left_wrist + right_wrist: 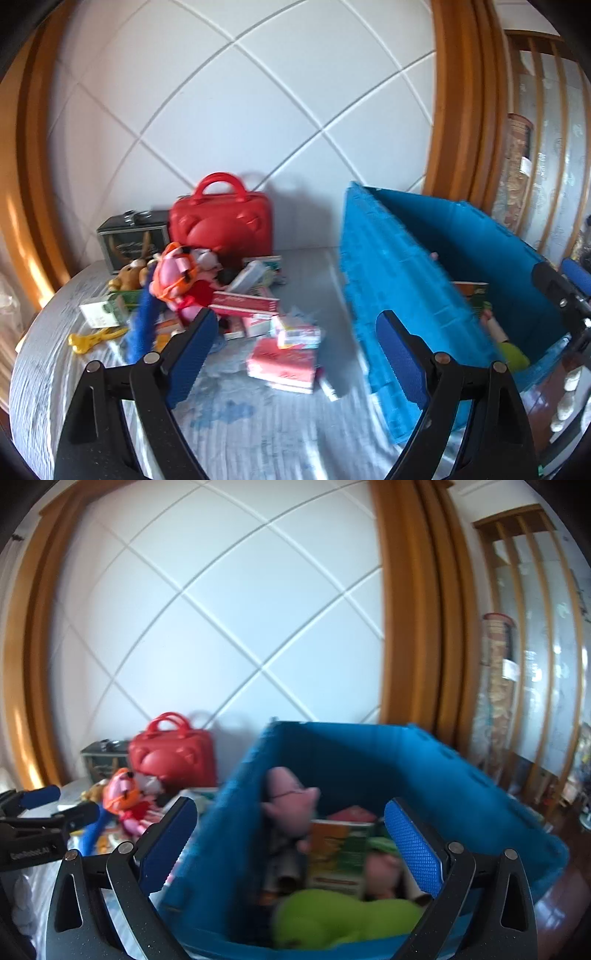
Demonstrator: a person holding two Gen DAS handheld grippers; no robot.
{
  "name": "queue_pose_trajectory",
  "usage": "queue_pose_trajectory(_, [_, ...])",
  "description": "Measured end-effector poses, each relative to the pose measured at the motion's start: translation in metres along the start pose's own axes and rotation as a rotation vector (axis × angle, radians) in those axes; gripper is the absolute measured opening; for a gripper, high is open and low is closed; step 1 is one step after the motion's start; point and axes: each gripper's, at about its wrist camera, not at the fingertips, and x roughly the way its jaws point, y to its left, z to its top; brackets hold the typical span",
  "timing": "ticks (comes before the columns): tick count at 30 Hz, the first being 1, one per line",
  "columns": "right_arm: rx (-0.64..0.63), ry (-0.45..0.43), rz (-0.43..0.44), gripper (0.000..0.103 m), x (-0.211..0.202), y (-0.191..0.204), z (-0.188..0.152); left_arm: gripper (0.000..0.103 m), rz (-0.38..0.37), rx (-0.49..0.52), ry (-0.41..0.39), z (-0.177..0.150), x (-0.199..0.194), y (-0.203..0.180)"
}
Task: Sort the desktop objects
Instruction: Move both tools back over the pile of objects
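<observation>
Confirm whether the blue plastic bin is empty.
No, the blue plastic bin holds a green plush toy, a pink plush toy and a booklet.

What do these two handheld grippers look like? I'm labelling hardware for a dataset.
Both the left gripper and the right gripper have matte black plastic linkage arms with round silver pivot pins and blue, grid-textured finger pads. The left gripper's black body carries small white lettering, too blurred to read.
</observation>
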Motion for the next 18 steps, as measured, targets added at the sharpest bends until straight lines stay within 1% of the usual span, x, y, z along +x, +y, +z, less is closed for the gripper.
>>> queue_pose_trajectory(4, [-0.033, 0.010, 0.065, 0.103, 0.009, 0.044, 0.004, 0.089, 0.066, -0.017, 0.024, -0.012, 0.004, 0.051])
queue_pose_trajectory(7, [-0.069, 0.042, 0.117, 0.103, 0.021, 0.085, 0.003, 0.088, 0.103, -0.056, 0.067, -0.021, 0.013, 0.094])
queue_pose_trajectory(10, [-0.090, 0.080, 0.178, 0.103, 0.034, 0.122, -0.002, 0.089, 0.153, -0.072, 0.112, -0.033, 0.022, 0.133])
queue_pose_trajectory(12, [-0.094, 0.107, 0.200, 0.103, 0.044, 0.141, -0.008, 0.089, 0.173, -0.088, 0.146, -0.041, 0.029, 0.158])
queue_pose_trajectory(15, [-0.082, 0.180, 0.228, 0.103, 0.067, 0.168, -0.019, 0.088, 0.188, -0.111, 0.196, -0.055, 0.042, 0.192])
queue_pose_trajectory(18, [-0.079, 0.260, 0.226, 0.103, 0.090, 0.187, -0.036, 0.088, 0.191, -0.124, 0.250, -0.068, 0.060, 0.218])
